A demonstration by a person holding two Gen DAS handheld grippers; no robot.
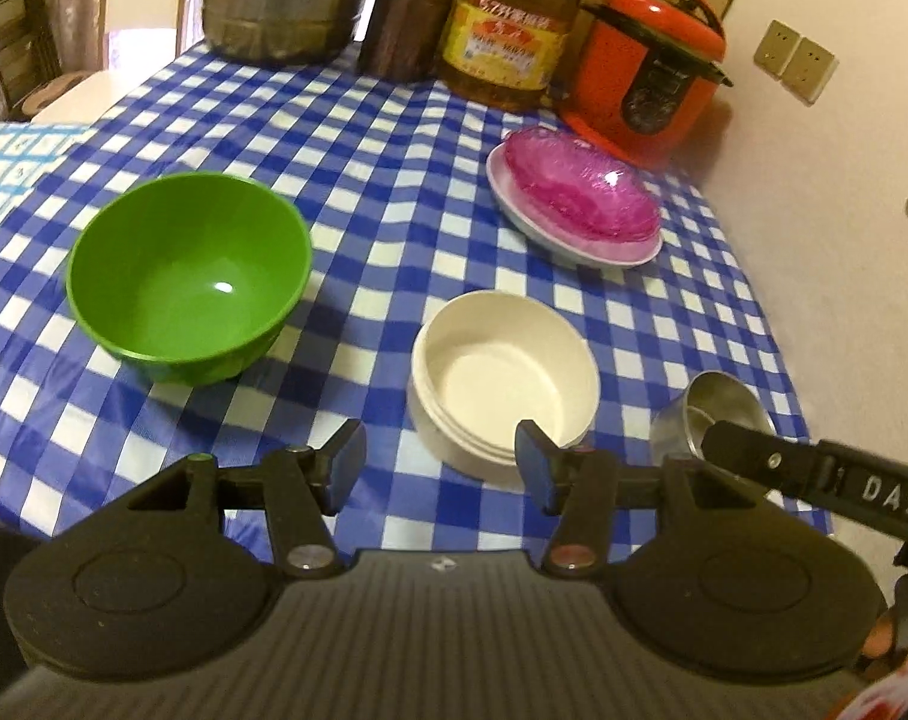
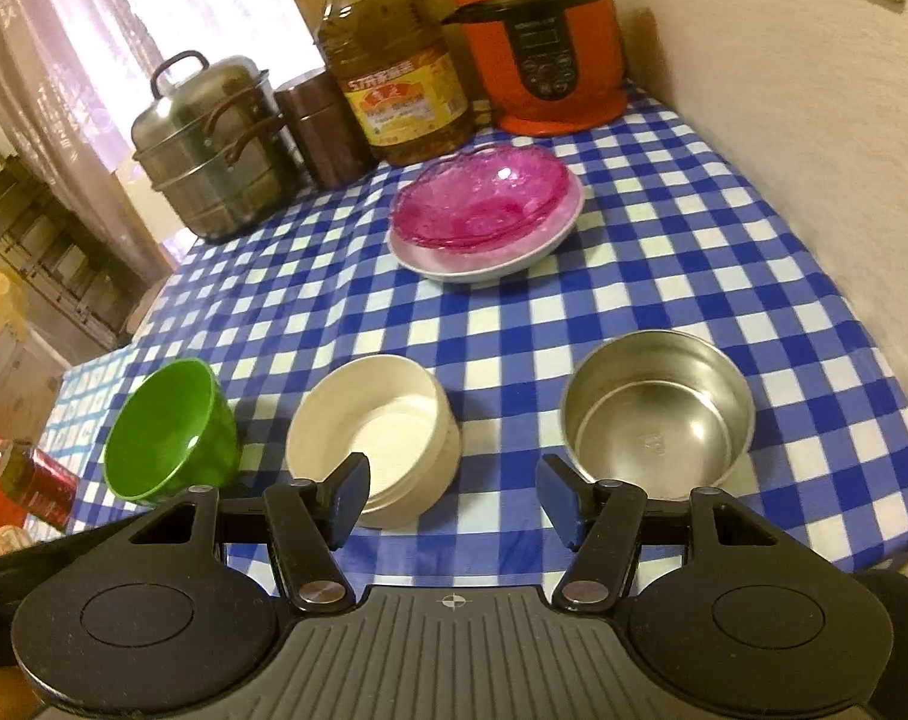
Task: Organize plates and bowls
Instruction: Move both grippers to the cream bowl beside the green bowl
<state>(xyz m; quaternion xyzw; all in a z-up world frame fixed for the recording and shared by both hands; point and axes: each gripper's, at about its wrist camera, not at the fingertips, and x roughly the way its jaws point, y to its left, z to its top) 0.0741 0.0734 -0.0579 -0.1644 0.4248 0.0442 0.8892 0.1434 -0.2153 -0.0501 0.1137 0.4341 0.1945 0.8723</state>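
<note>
Left gripper (image 1: pixel 439 468), right gripper (image 2: pixel 451 495): jaws half open, empty. Round green plastic bowl (image 1: pixel 187 276): probably light, stiff, slick; pinch at rim. Pink glass dish (image 2: pixel 481 195): likely fragile.

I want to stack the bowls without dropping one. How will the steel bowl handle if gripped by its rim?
The steel bowl looks thin-walled, so probably light for its size and stiff. Its polished, reflective surface suggests the rim may slip between smooth pads. It sits upright on a flat base on the checked tablecloth, so a push would likelier slide it than tip it.
</note>
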